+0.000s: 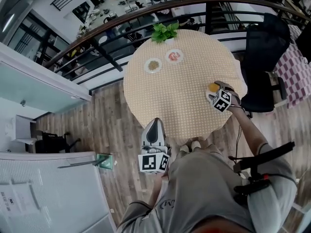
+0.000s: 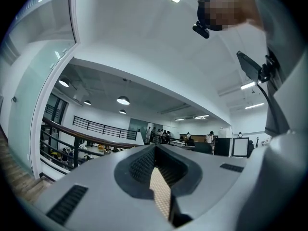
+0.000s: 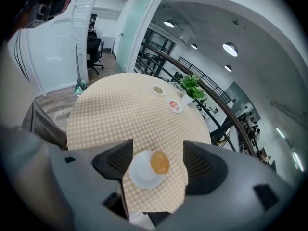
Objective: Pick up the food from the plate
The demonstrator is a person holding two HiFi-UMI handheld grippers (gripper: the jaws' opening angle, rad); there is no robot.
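A round orange-yellow piece of food [image 3: 160, 162] lies on a small white plate [image 3: 139, 171] near the right edge of a round table with a beige checked cloth [image 1: 184, 91]. In the head view the food [image 1: 213, 87] shows just ahead of my right gripper [image 1: 217, 92]. The right gripper [image 3: 158, 153] is open, one jaw on either side of the plate and food, apart from both. My left gripper [image 1: 154, 123] sits at the table's near edge, pointing across it. The left gripper [image 2: 156, 150] is shut with nothing in it; only a thin strip of cloth shows under its jaws.
Two more small plates with food [image 1: 153, 65] [image 1: 174, 56] and a green plant [image 1: 164, 31] stand at the table's far side. A black chair [image 1: 265, 57] is at the right, a curved railing [image 1: 146, 13] runs behind, and a glass wall [image 1: 34, 81] is at the left.
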